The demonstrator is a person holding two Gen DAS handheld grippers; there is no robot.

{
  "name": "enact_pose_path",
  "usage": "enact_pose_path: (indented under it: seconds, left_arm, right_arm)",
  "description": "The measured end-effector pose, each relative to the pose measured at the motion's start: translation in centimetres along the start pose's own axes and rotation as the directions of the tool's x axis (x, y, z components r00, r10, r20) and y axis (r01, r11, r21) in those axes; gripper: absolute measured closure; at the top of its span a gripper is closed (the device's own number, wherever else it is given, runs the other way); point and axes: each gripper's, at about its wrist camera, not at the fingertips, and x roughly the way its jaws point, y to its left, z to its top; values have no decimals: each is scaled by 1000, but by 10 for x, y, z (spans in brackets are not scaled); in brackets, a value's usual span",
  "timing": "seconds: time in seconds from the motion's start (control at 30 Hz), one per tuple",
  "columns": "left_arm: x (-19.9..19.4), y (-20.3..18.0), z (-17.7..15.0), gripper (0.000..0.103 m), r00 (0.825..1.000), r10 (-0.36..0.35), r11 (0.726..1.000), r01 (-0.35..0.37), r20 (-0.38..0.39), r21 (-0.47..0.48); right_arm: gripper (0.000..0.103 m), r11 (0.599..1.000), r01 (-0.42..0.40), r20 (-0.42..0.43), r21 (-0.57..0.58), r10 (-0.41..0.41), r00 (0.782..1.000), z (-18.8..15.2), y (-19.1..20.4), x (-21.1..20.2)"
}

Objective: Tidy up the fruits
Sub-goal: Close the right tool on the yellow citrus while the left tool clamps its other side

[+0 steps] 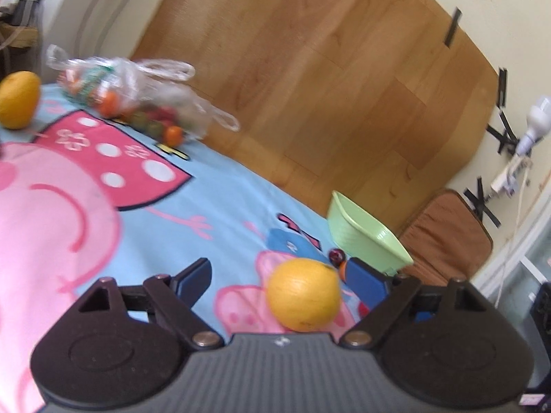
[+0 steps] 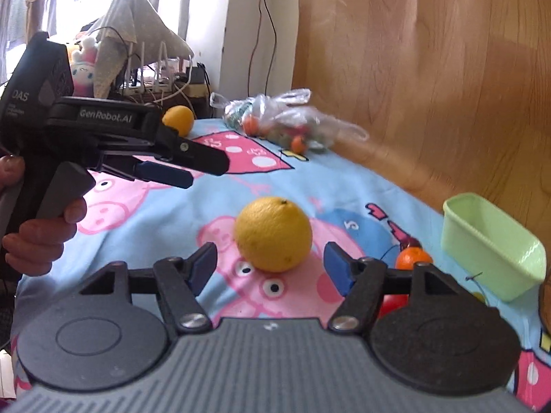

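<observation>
**Fruit scattered on the cartoon blanket, both tools spread**

Wooden panelling (image 2: 430, 69) backs the bed, and our blue cartoon blanket (image 2: 155, 213) runs right up to it along the far edge. We hold the left gripper (image 1: 275, 277) low over the blanket with its fingers spread wide; the near orange (image 1: 303, 294) sits between them, nearer the right finger (image 1: 365, 287), and we cannot tell whether it touches. Our right gripper (image 2: 272, 268) also has its fingers spread, nothing pinched, with that same orange just beyond the tips. In the right wrist view our left hand (image 2: 38, 237) grips the other tool's handle at the left.

A green basket (image 2: 492, 244) stands at the right, near the panelling. A small tangerine (image 2: 411, 258) and a dark round fruit (image 1: 335, 255) lie just beside it on the near side, and something red shows behind the right finger linkage. A second orange (image 2: 178, 119) rests at the far left corner, close to the blanket's edge. A clear plastic bag of small fruit (image 2: 286, 124) lies at the far edge against the panelling. Between bag and near orange, blanket lies open.
</observation>
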Motion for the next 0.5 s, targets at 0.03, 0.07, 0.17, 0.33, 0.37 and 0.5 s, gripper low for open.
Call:
enact_pose_path:
  seconds: [0.03,0.07,0.17,0.33,0.37,0.5]
  left_arm:
    - [5,-4,1,14,1000,-9,1000,9,-14,16]
    - [11,-8,1,13,1000,-12,999,13,-28,35]
    - [30,-16,1,23,998,-7,996,13,-70,85]
    - [34,-27,-4,44,996,26,996,-19,-90,83]
    - [29,-31,-4,44,996,24,996,-17,-85,82]
    - [21,-58,-5,45,997,13,995,-6,-74,102]
  right_arm:
    - [25,1000,-5,-4,5,5,1000,2,0,6]
    - [21,1000,-7,-13,6,7,1000,4,-1,13]
    - [21,1000,-1,-51,17,2,999,6,-5,40]
    - [35,990,-59,-87,132,71,994,8,-12,54]
    - [35,989,-63,-70,133,73,995,7,-11,47]
    - [35,994,-44,-38,105,48,998,7,-8,17]
